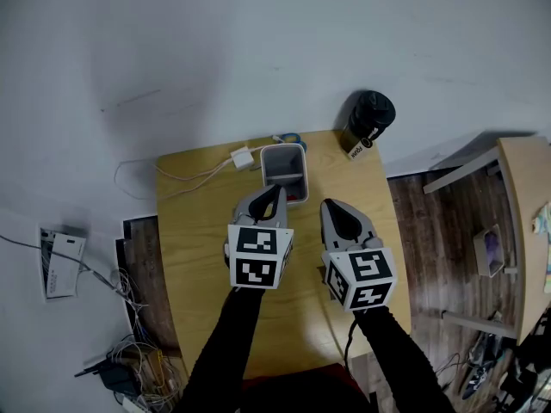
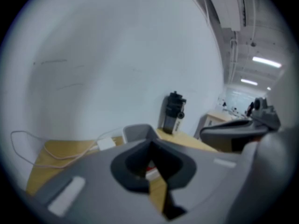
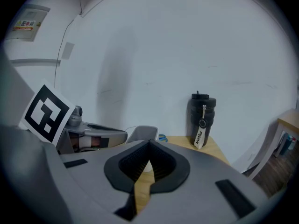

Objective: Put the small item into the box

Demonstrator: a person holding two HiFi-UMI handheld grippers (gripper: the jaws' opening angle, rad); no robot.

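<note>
Nearest the camera, two black sleeves [image 1: 231, 342] are seen reaching over the wooden table [image 1: 194, 231], each ending in a gripper topped by a marker cube [image 1: 258, 256]. The left gripper [image 1: 277, 193] is held with its tip at the near end of the grey box [image 1: 282, 155]. In the left gripper view its jaws are seen closed tip to tip with nothing clamped between them. Only a narrow slot is seen lower down, through which the table and a bit of red and white are glimpsed. The right gripper [image 1: 331, 205] is held just beside the left one, apart from it and to the right of the box. In the right gripper view its jaws are likewise pressed together at the tips and nothing is gripped. A small red item [image 1: 296, 198] is seen at the box's near right corner, close to the left gripper's tip; whether it lies inside the box or against its wall cannot be told. The box is stood open-topped near the far edge of the table. Just to its left a white charger [image 1: 242, 157] is laid, with a pale cable [image 1: 185, 177] trailed toward the table's left edge. At the far right corner a black bottle [image 1: 370, 117] with a hanging tag [image 1: 357, 149] is stood upright, apart from the box. Beyond the table a plain white wall [image 1: 258, 50] is seen.
</note>
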